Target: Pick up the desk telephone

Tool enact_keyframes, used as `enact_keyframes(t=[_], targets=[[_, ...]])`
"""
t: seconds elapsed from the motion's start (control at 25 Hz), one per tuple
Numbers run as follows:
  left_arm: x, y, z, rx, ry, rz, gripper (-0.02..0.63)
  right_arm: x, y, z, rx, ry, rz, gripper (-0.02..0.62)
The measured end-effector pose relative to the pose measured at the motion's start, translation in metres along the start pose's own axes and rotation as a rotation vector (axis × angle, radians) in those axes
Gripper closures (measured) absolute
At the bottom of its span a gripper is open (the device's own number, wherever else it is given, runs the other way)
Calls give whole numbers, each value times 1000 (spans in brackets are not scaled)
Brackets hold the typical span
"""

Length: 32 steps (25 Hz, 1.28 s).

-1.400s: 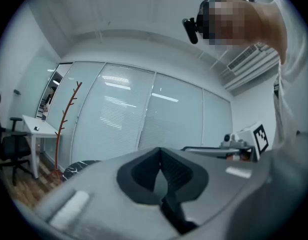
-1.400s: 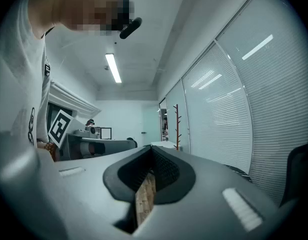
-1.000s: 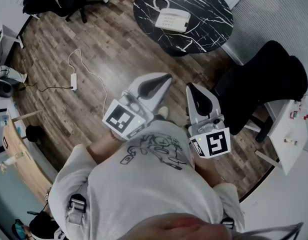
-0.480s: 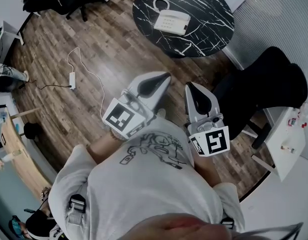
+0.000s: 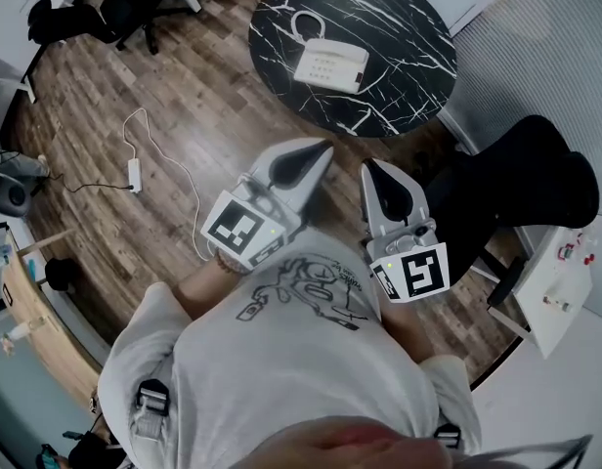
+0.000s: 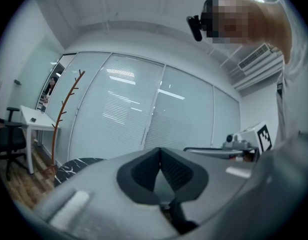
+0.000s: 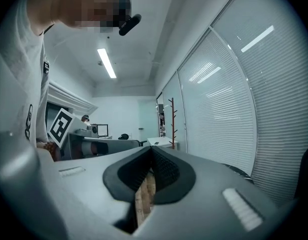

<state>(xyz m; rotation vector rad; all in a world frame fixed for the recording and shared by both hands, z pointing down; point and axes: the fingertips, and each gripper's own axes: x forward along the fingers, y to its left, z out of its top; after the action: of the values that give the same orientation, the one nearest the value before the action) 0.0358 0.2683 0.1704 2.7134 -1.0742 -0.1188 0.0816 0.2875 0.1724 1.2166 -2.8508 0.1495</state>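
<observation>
A white desk telephone (image 5: pixel 329 64) with a coiled cord lies on a round black marble table (image 5: pixel 399 27) at the top of the head view. My left gripper (image 5: pixel 323 149) and right gripper (image 5: pixel 370 166) are held level in front of my chest, side by side, well short of the table. Both are shut with nothing between their jaws. In the left gripper view the jaw tips (image 6: pixel 159 151) meet, with the table's edge (image 6: pixel 76 165) low at the left. The right gripper's tips (image 7: pixel 151 149) also meet, and the phone does not show in either gripper view.
A black office chair (image 5: pixel 521 179) stands right of the table, close to my right gripper. A white power strip (image 5: pixel 133 172) with a cable lies on the wood floor at the left. A white desk (image 5: pixel 565 281) sits at the right edge. Glass walls with blinds (image 6: pixel 124 109) lie ahead.
The table and phone have slid lower and nearer in the head view as I move toward them. Both grippers keep their pose and stay shut.
</observation>
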Motion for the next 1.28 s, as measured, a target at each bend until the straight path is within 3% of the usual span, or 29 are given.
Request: enact_keyframes(t=[0.6, 0.88, 1.28], targets=[[85, 202, 31, -30, 35, -9, 606, 203, -85, 4, 1, 55, 0, 588], [115, 252, 27, -54, 69, -33, 606, 253, -116, -2, 15, 82, -27, 588], [147, 277, 11, -84, 109, -38, 606, 268, -158, -15, 44, 117, -72, 588]])
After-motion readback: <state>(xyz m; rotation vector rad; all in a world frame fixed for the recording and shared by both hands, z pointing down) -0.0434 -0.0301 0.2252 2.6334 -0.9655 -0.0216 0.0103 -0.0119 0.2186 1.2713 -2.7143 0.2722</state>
